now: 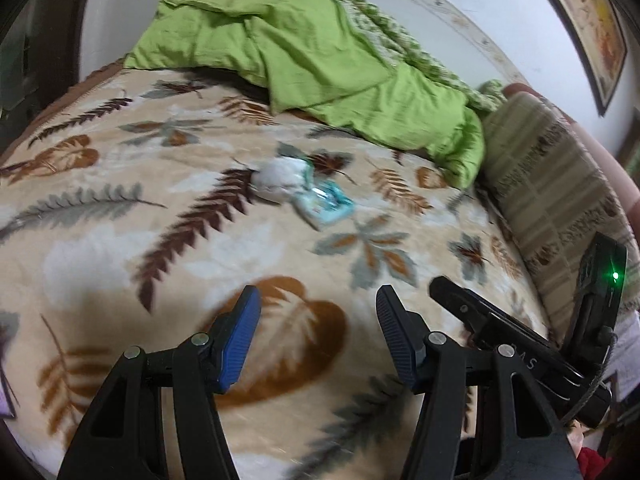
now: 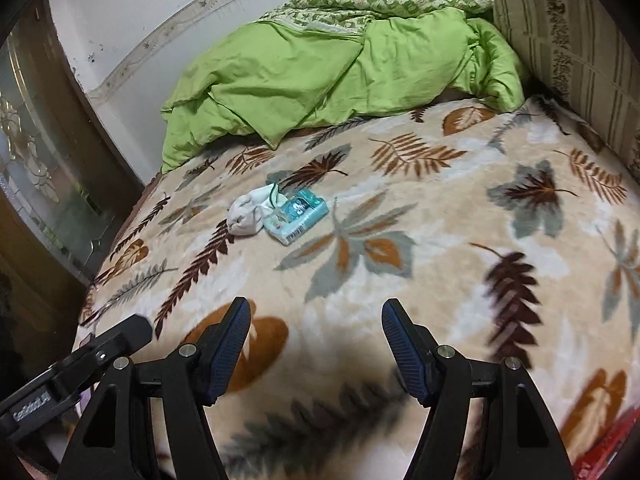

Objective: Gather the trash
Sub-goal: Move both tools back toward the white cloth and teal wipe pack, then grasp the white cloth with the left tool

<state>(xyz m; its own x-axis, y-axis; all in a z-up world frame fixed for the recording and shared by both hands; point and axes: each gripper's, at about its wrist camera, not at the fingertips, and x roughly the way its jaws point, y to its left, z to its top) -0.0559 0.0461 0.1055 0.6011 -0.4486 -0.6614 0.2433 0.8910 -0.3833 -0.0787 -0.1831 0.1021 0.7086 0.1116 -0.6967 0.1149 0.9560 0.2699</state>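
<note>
A crumpled white tissue [image 1: 274,178] [image 2: 244,214] lies on the leaf-print blanket [image 1: 100,208] [image 2: 460,240] in the middle of the bed. A teal and white plastic packet [image 1: 326,204] [image 2: 298,216] rests against the tissue's right side. My left gripper [image 1: 318,300] hovers over the near part of the blanket, well short of both, open with nothing between its blue pads. My right gripper [image 2: 316,312] is likewise open and empty, also short of the trash. Each gripper shows in the other's view: the right one [image 1: 460,300] at the side, the left one [image 2: 120,336] at lower left.
A rumpled green duvet [image 1: 300,52] [image 2: 320,68] is heaped along the far side of the bed by the wall. A striped cushion [image 1: 548,184] [image 2: 572,40] stands at the right end. A glazed door [image 2: 36,168] is at the left, and something red [image 2: 612,440] lies at the lower right.
</note>
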